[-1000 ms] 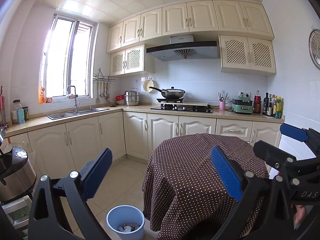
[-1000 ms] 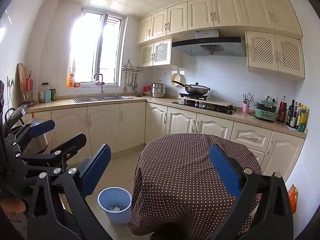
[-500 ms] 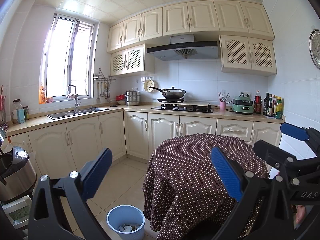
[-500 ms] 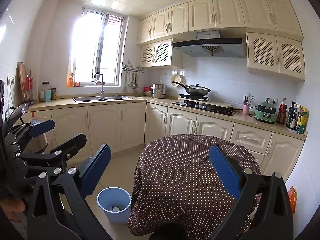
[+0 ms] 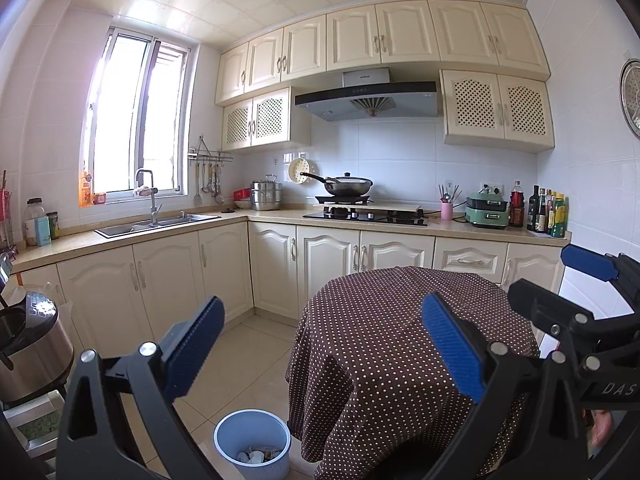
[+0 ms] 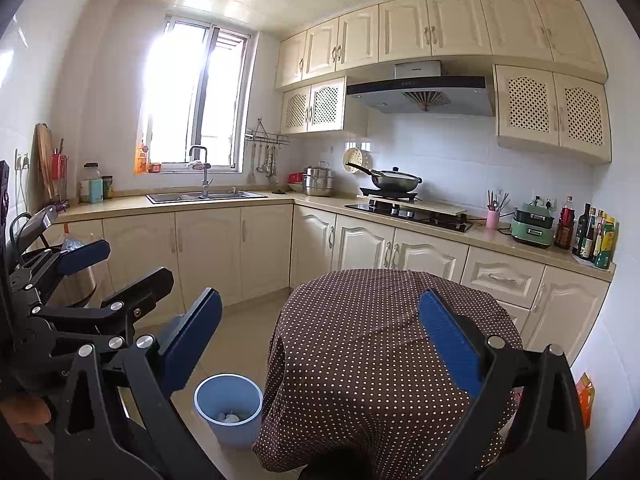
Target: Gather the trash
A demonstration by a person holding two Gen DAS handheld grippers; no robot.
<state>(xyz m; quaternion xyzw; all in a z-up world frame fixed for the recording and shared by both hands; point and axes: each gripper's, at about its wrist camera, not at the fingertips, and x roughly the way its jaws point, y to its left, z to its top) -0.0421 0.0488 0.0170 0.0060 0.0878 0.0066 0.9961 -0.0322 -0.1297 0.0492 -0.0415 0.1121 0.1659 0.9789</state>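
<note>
A light blue trash bin (image 5: 252,446) stands on the floor left of a round table with a brown polka-dot cloth (image 5: 404,344). Crumpled white trash lies inside the bin; it also shows in the right wrist view (image 6: 228,404). The table top (image 6: 384,320) shows only cloth. My left gripper (image 5: 324,344) is open and empty, held above the table's near edge. My right gripper (image 6: 320,340) is open and empty, beside it. Each gripper shows in the other's view: the right one (image 5: 560,280) and the left one (image 6: 116,268).
Cream cabinets and a counter run along the back with a sink (image 5: 156,224), a hob with a wok (image 5: 348,186), a green appliance (image 5: 486,212) and bottles (image 5: 546,216). A steel cooker (image 5: 28,348) stands at left. Tiled floor (image 5: 240,360) lies between cabinets and table.
</note>
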